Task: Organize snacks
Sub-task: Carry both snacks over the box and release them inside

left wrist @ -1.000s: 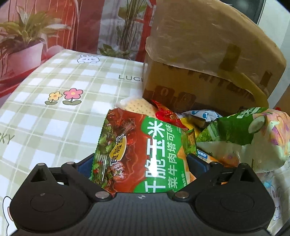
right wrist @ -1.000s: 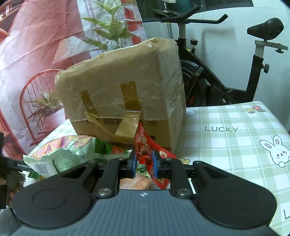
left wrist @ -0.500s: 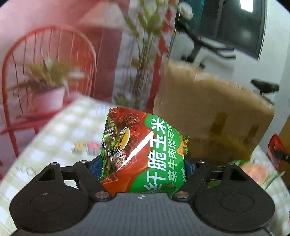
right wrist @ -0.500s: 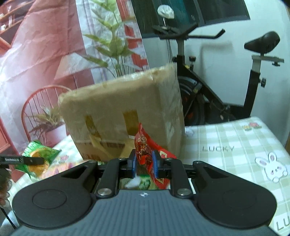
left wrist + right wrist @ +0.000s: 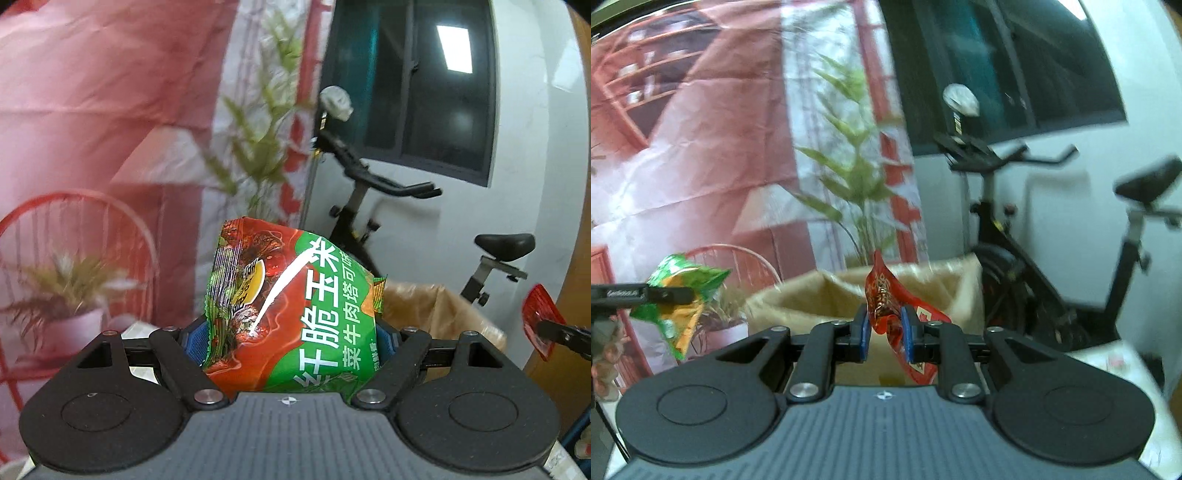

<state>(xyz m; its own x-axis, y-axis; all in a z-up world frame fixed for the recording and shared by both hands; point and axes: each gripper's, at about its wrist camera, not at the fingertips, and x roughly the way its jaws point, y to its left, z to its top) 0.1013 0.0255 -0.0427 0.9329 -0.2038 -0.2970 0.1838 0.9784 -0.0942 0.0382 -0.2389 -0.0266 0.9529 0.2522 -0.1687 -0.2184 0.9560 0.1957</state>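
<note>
meanwhile, two packets ride in the air above the open box.
left gripper (image 5: 291, 338): clamped wide across the green-and-red corn snack bag (image 5: 291, 314); the blue pads press its puffed sides, and the bag stands upright between them.
right gripper (image 5: 886, 334): pinched nearly together on the small red packet (image 5: 886, 306), which it holds by a crumpled middle, with the top end sticking up and the tail hanging below the pads.
where the snacks are: both are held clear of any surface; the cardboard box (image 5: 820, 295) sits beyond and below, its mouth open and lined with glossy tape.
risk, left: the bag is air-filled and slick; likely to squirt forward out of the pads if the squeeze eases or the hand jerks.
risk, right: the thin foil is caught only in a fold; it could slide through, or its hanging tail could snag the box rim.
risk, both: the two grippers are near each other over one opening, so a shared drop could end in a bump.
background: an exercise bike (image 5: 1052, 229) and a printed backdrop (image 5: 110, 110), both motion-blurred.
</note>
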